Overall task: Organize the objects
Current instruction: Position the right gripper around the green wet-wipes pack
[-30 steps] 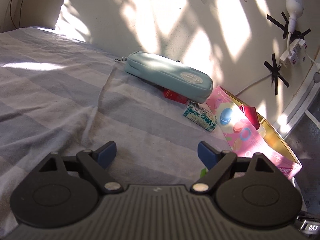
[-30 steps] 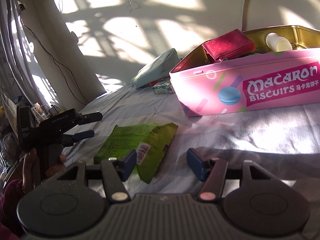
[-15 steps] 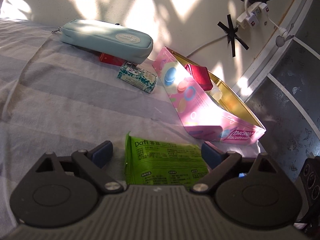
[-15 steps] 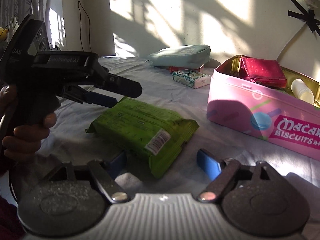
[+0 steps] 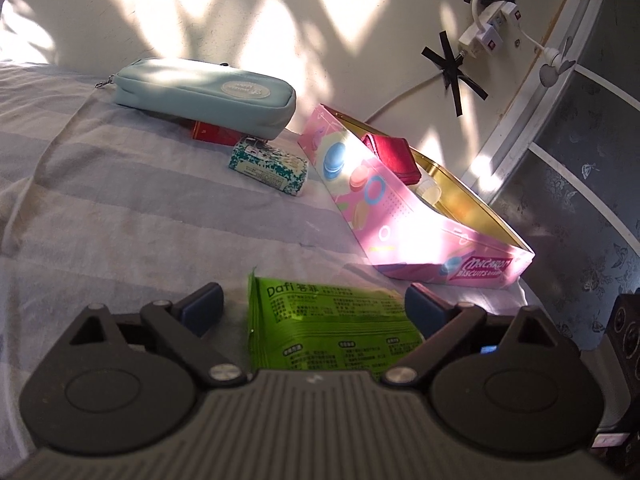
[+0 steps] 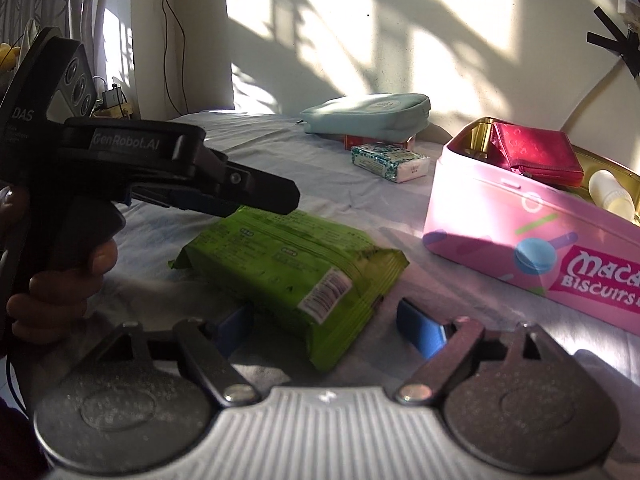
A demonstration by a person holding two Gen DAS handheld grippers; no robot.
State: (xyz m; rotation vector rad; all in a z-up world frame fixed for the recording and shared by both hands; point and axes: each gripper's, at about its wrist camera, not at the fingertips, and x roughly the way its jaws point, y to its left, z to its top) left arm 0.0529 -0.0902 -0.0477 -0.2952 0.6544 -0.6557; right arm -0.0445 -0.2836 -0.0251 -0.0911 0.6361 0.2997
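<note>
A pink biscuit tin (image 6: 500,224) at three o'clock already holds a red pouch (image 6: 536,152) and a small bottle (image 6: 612,196). The green packet (image 6: 296,264), a blue pencil case (image 5: 208,96) and a patterned box (image 5: 268,166) at twelve remain on the bed. The left gripper (image 5: 312,308) stands wide apart around the packet's end; the right gripper (image 6: 324,324) is opening, untouched packet between its jaws. Only the right view shows the person's hand (image 6: 60,280) — and the barcode.

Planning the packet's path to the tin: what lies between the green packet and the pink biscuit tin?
Only bare striped bedsheet separates the green packet from the pink biscuit tin; both wrist views show it.
</note>
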